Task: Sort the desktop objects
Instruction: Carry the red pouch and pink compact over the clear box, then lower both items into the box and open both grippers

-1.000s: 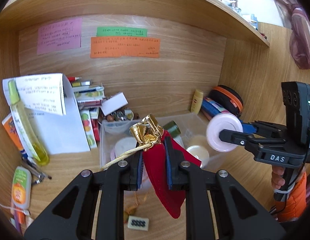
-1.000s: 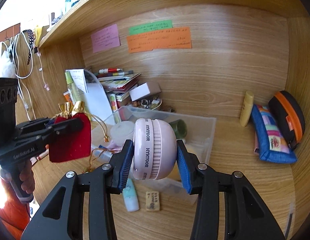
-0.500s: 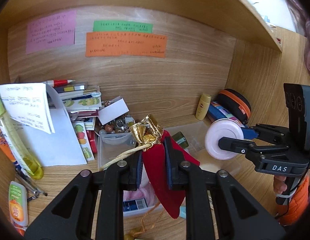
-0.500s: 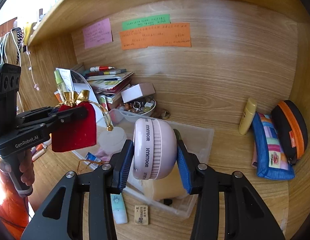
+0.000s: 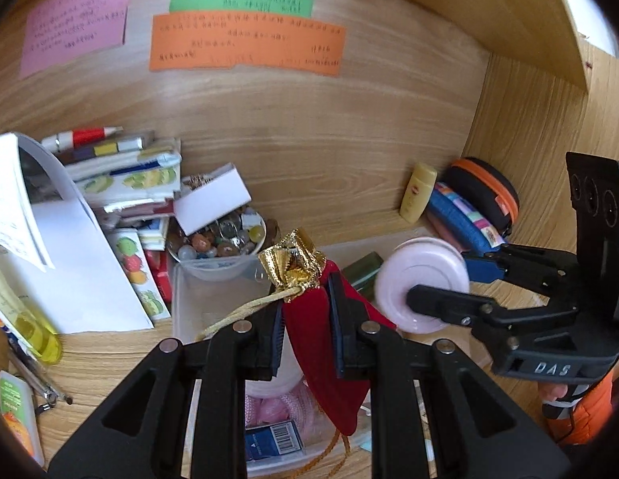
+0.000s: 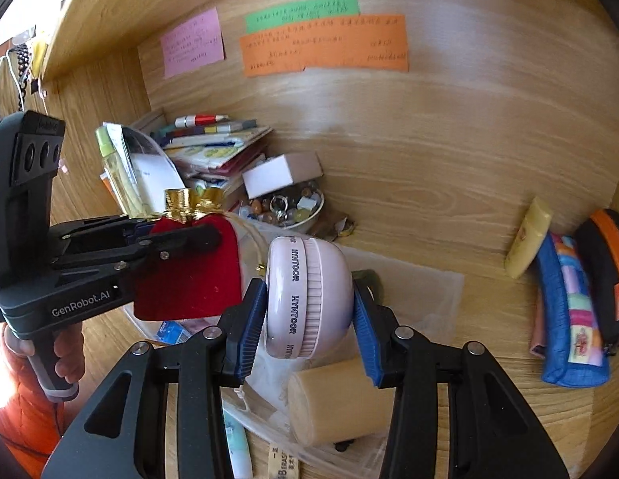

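From the left wrist view, the left tool (image 5: 305, 319) pinches one red velvet pouch (image 5: 329, 363) between its blue pads, the gold-trimmed neck above the fingers and the body hanging over one clear plastic bin (image 5: 213, 299); to the right, the right tool (image 5: 449, 279) clamps one pink round case (image 5: 421, 285) above the same bin; three paper notes are stuck on the back panel, one pink note (image 5: 76, 22), one green note (image 5: 241, 0), one orange note (image 5: 245, 44); one bowl of beads (image 5: 217, 239) sits behind the bin, touching it.

From the right wrist view, the right tool (image 6: 309, 303) grips the pink round case (image 6: 309, 299) on both flat sides, over the clear plastic bin (image 6: 421, 291); the left tool (image 6: 181, 235) holds the red velvet pouch (image 6: 189, 279) just beside it; one yellow tube (image 6: 529, 239) leans on the back panel, beside two pouches, one blue patterned pouch (image 6: 569, 311) and one black-and-orange case (image 6: 609, 263), on the wooden surface (image 6: 489, 359).
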Demonstrator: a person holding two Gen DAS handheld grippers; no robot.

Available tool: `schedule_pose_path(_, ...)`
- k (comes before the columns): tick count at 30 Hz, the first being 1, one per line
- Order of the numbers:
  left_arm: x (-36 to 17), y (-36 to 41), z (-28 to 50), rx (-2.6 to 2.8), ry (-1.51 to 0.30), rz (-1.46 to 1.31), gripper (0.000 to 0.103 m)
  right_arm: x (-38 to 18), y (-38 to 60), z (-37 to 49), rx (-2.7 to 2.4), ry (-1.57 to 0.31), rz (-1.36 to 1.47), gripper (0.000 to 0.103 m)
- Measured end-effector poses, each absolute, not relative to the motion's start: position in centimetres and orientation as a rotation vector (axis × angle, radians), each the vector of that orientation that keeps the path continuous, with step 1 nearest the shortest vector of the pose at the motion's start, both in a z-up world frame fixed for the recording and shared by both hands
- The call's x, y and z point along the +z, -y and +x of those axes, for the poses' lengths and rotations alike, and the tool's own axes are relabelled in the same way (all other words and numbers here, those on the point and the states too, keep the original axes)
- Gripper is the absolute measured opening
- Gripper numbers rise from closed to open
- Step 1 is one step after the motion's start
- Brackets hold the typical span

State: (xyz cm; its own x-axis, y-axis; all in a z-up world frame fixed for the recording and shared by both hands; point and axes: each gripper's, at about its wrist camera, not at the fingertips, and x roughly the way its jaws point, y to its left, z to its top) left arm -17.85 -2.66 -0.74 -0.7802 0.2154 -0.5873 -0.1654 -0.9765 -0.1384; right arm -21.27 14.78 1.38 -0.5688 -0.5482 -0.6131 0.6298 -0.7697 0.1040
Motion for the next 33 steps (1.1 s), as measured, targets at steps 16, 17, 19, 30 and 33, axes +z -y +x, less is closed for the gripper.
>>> schedule_pose_path(16, -3.5, -0.1, -19.4, 2.790, -0.084, -1.033, 0.027, -1.1, -14.1, -22.0, -2.340, -0.224, 0.860, 0.040)
schedule_pose_path(17, -3.5, -0.1, -19.3, 2.791, -0.084, -1.031, 0.029, -1.0, -14.0, -21.8, -2.345, -0.240, 0.851, 0.043)
schedule_pose_path(19, -3.3, 0.2, -19.2, 2.796, -0.079, -1.027, 0.035, -1.0, -13.9, -21.7, -2.356, -0.262, 0.847, 0.048)
schedule_pose_path(30, -2.0, 0.3, -18.1, 2.843, -0.089, -0.990, 0.064, 0.3, -14.7, -20.9, -2.408, -0.276, 0.779, 0.083)
schedule_pose_path(33, -1.5, 0.4, -17.6, 2.872, -0.096, -0.979, 0.072, 0.7, -14.9, -20.7, -2.420, -0.273, 0.760, 0.088)
